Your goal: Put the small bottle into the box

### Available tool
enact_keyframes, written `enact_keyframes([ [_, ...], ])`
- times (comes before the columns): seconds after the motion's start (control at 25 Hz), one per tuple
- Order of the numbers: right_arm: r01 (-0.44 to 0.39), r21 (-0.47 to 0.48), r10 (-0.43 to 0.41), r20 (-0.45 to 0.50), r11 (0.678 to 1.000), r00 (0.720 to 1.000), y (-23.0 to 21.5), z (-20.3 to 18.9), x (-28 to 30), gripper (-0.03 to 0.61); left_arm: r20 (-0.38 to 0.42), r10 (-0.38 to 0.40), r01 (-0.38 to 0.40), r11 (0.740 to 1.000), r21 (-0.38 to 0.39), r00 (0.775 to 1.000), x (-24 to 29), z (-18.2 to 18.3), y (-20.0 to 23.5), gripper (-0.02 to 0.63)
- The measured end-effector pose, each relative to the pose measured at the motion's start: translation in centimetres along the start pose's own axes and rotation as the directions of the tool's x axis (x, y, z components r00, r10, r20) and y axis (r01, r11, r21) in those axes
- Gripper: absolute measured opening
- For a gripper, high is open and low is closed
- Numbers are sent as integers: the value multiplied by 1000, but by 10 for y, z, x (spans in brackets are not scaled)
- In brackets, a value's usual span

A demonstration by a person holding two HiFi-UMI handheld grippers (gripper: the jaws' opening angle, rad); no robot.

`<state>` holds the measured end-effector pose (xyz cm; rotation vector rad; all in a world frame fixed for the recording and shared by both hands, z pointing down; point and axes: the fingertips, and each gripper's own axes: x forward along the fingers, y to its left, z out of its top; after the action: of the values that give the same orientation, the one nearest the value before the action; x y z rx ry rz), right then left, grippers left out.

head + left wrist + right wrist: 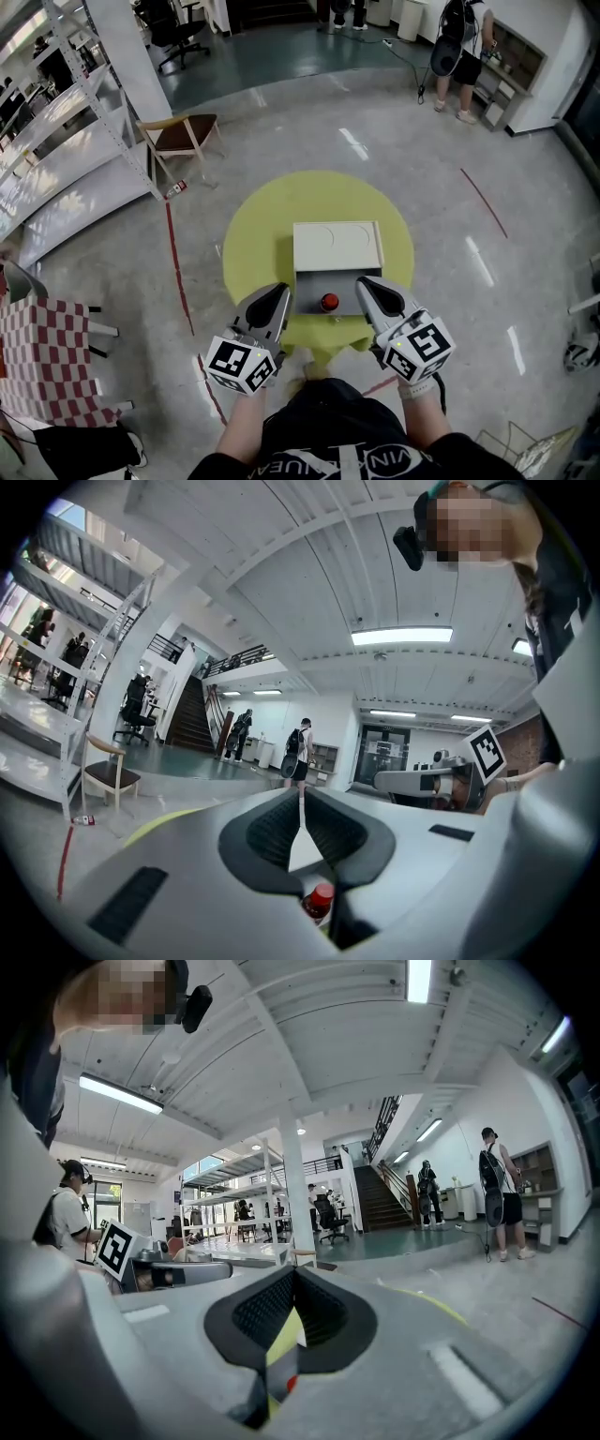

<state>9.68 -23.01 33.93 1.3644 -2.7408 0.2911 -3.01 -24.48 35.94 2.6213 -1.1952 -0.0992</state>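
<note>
A white box (337,246) stands open on a round yellow table (258,220), its lid folded back. The small bottle (329,302), seen from above by its red cap, stands in the box's grey inside. My left gripper (275,298) hangs level at the box's near left corner and my right gripper (367,287) at its near right corner, both above the table. In the left gripper view the left gripper (300,803) has its pads together with nothing between them, and the bottle (319,902) shows below. The right gripper (293,1283) is shut and empty too.
A wooden chair (183,131) and a metal shelving rack (66,122) stand at the far left. A checked cloth (47,356) is at the near left. A person (464,56) stands by a counter at the far right. Red tape lines (178,272) cross the floor.
</note>
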Motion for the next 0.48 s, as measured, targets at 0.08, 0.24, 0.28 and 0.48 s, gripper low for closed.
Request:
enact_keyframes([
  [0.08, -1, -7, 2, 5, 1000, 1000, 1, 4, -1, 6, 10, -1, 1, 1000, 0, 1000, -1, 3, -1, 23],
  [0.24, 1, -9, -1, 18, 1000, 1000, 3, 7, -2, 6, 23, 1, -2, 1000, 6, 1000, -4, 9, -1, 23],
  [0.28, 0, -11, 1, 19, 1000, 1000, 3, 8, -2, 6, 26, 2, -3, 1000, 7, 1000, -4, 10, -1, 23],
  [0.48, -8, -23, 9, 27, 1000, 1000, 7, 13, -1, 6, 34, 8, -8, 1000, 13, 999, -6, 14, 2, 23],
])
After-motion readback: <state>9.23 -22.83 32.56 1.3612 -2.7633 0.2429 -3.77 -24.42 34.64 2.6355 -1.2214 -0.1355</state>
